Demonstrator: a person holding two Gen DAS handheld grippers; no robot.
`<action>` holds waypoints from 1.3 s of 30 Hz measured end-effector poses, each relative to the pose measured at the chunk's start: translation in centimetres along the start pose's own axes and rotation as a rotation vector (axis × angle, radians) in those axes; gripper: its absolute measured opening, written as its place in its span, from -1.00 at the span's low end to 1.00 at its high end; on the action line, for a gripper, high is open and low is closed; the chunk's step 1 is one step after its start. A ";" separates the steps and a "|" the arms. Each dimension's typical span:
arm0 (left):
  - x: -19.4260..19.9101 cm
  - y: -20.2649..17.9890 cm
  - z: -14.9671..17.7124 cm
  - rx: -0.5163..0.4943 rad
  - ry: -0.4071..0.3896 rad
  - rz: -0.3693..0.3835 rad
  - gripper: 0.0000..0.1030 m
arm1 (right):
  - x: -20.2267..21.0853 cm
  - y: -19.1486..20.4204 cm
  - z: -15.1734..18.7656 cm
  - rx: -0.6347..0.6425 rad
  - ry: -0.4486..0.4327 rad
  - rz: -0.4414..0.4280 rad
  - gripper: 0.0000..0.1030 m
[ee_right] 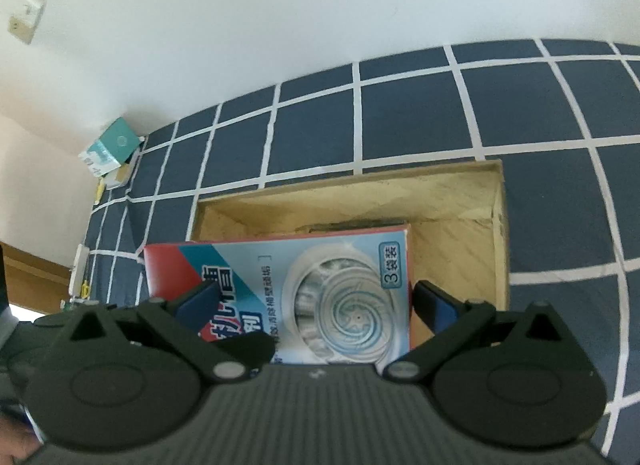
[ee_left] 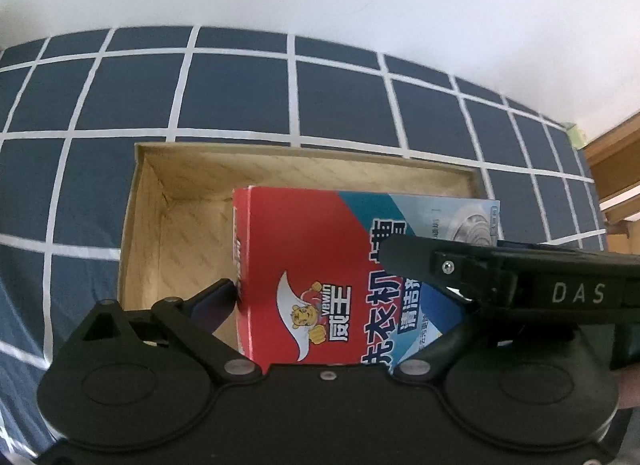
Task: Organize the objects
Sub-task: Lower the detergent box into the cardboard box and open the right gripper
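Observation:
A red and blue cleaner box [ee_left: 312,249] [ee_right: 340,265] hangs tilted over an open cardboard tray [ee_left: 180,225] [ee_right: 452,201]. It is longer than either gripper's span. My left gripper [ee_left: 332,289] stands wide, with its left pad [ee_left: 216,301] against the box's left end; its right finger is hidden. My right gripper [ee_right: 316,285] is also wide. Its right pad [ee_right: 432,305] sits at the box's right end and its left finger [ee_right: 200,301] lies across the printed face. That finger [ee_left: 420,257] crosses the box in the left wrist view.
The tray rests on a dark blue sheet with a white grid [ee_left: 240,97], against a white wall. Wooden furniture [ee_left: 616,169] borders the bed at one end. A teal box and small items [ee_right: 116,145] lie at the bed's corner.

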State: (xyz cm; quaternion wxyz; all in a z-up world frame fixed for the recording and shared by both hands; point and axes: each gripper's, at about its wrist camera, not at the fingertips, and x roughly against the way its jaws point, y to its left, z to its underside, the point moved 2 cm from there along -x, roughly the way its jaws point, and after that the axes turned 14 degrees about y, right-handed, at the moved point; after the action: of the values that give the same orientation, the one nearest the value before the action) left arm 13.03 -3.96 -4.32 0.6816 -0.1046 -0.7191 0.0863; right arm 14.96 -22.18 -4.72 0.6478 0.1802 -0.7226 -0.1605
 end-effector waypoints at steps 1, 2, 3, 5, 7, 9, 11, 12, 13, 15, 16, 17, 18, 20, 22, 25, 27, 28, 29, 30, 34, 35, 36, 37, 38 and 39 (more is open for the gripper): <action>-0.6 0.4 -0.6 0.000 0.009 0.001 0.89 | -0.6 -0.1 -0.5 -0.003 0.008 0.004 0.99; -1.0 0.6 -1.1 0.001 0.015 0.000 0.90 | -1.2 -0.2 -1.1 -0.010 0.017 0.003 0.99; -1.5 0.9 -1.6 0.001 0.023 -0.001 0.89 | -1.9 -0.5 -1.6 -0.022 0.027 -0.003 0.99; -2.7 1.6 -2.6 0.001 0.045 0.004 0.89 | -3.1 -1.1 -2.5 -0.040 0.049 -0.010 0.99; -3.8 2.2 -3.3 0.009 0.065 0.017 0.89 | -4.3 -1.5 -3.3 -0.046 0.065 0.000 0.99; -4.7 2.7 -3.8 0.015 0.081 0.025 0.89 | -5.4 -1.9 -3.9 -0.049 0.080 0.011 0.99; -5.5 3.1 -4.3 0.022 0.096 0.031 0.89 | -6.3 -2.2 -4.4 -0.051 0.096 0.017 0.99; -5.9 3.3 -4.5 0.025 0.101 0.032 0.89 | -6.7 -2.4 -4.6 -0.053 0.104 0.019 0.99; -6.1 3.4 -4.7 0.027 0.104 0.033 0.89 | -7.1 -2.5 -4.8 -0.055 0.110 0.021 0.99; -6.5 3.6 -5.1 0.031 0.111 0.035 0.89 | -7.7 -2.8 -5.2 -0.055 0.119 0.024 0.99; -6.7 3.7 -5.3 0.030 0.113 0.031 0.89 | -7.9 -2.9 -5.4 -0.057 0.123 0.025 0.99; -6.9 3.8 -5.5 0.029 0.114 0.027 0.89 | -8.2 -3.0 -5.6 -0.064 0.133 0.024 0.98; -7.1 3.8 -5.6 0.027 0.116 0.026 0.89 | -8.5 -3.2 -5.7 -0.073 0.140 0.021 0.98; -7.4 3.8 -5.9 0.028 0.123 0.030 0.89 | -8.8 -3.4 -5.9 -0.083 0.149 0.021 0.98; -7.8 3.9 -6.0 0.036 0.128 0.037 0.89 | -9.2 -3.7 -6.1 -0.091 0.156 0.027 0.98; -8.2 4.0 -6.0 0.047 0.131 0.040 0.87 | -9.7 -3.9 -6.2 -0.091 0.161 0.043 0.98; -8.3 4.1 -6.1 0.054 0.132 0.039 0.87 | -9.9 -4.1 -6.3 -0.093 0.164 0.045 0.97; -8.4 4.2 -6.1 0.058 0.134 0.042 0.87 | -9.9 -4.1 -6.3 -0.094 0.167 0.045 0.96; -8.4 4.4 -6.2 0.062 0.137 0.045 0.87 | -10.0 -4.1 -6.4 -0.095 0.168 0.046 0.96; -8.5 4.5 -6.2 0.065 0.136 0.044 0.87 | -10.1 -4.1 -6.4 -0.097 0.169 0.046 0.96; -8.3 4.5 -6.3 0.067 0.125 0.035 0.87 | -10.2 -4.1 -6.5 -0.094 0.171 0.047 0.96; -8.2 4.5 -6.3 0.067 0.123 0.033 0.87 | -10.2 -4.1 -6.5 -0.098 0.171 0.046 0.95; -8.2 4.5 -6.3 0.069 0.123 0.029 0.87 | -10.2 -4.1 -6.5 -0.099 0.171 0.045 0.95; -8.1 4.4 -6.2 0.071 0.124 0.029 0.87 | -10.2 -4.1 -6.5 -0.100 0.172 0.043 0.95; -8.0 4.4 -6.1 0.072 0.124 0.028 0.88 | -10.1 -4.2 -6.5 -0.100 0.171 0.040 0.95; -7.9 4.4 -6.0 0.074 0.124 0.025 0.89 | -10.1 -4.2 -6.4 -0.101 0.169 0.036 0.95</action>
State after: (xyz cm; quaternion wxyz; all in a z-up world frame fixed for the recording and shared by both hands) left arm 19.59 -2.00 -12.75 0.7271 -0.0935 -0.6704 0.1145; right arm 22.51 -21.17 -14.81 0.7175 0.1471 -0.6594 -0.1693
